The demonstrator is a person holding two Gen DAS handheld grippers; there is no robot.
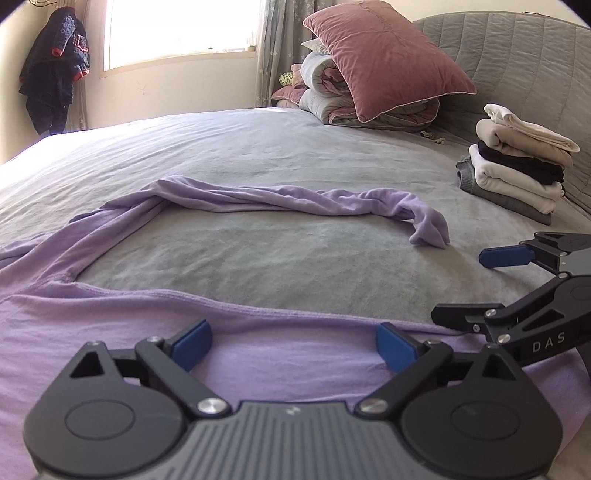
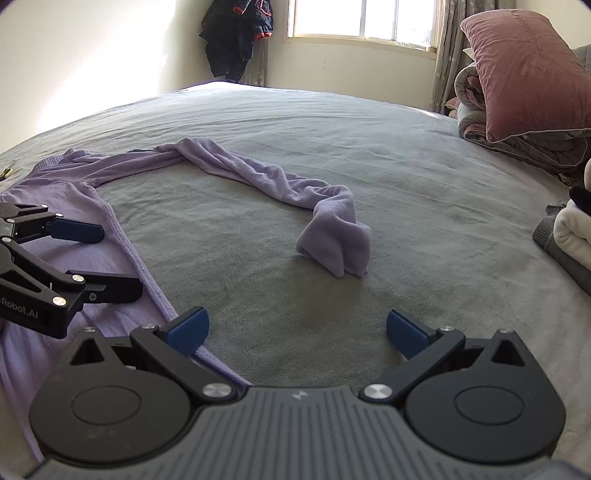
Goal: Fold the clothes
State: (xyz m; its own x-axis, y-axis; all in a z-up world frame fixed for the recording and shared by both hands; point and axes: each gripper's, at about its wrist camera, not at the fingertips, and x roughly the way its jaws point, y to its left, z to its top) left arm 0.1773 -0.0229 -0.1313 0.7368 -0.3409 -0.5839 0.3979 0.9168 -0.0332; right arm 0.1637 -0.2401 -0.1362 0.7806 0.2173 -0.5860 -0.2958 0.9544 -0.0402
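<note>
A lilac long-sleeved garment [image 1: 110, 325] lies spread on the grey bed [image 1: 258, 251]. Its body lies under my left gripper [image 1: 293, 345], which is open and empty just above the cloth near the hem. One sleeve [image 1: 280, 199] stretches away across the bed and ends in a crumpled cuff [image 1: 430, 230]. My right gripper [image 2: 297, 332] is open and empty, low over the bare bed beside the garment's hem [image 2: 136, 258]. The cuff also shows in the right wrist view [image 2: 336, 243]. The right gripper also shows in the left wrist view [image 1: 458, 286], and the left gripper in the right wrist view [image 2: 122, 258].
A stack of folded clothes [image 1: 517, 162] sits at the right by the grey headboard [image 1: 517, 66]. A pink pillow [image 1: 388, 59] leans on a rolled quilt [image 1: 332, 99] at the back. Dark clothes [image 1: 55, 66] hang in the corner by the window [image 1: 177, 29].
</note>
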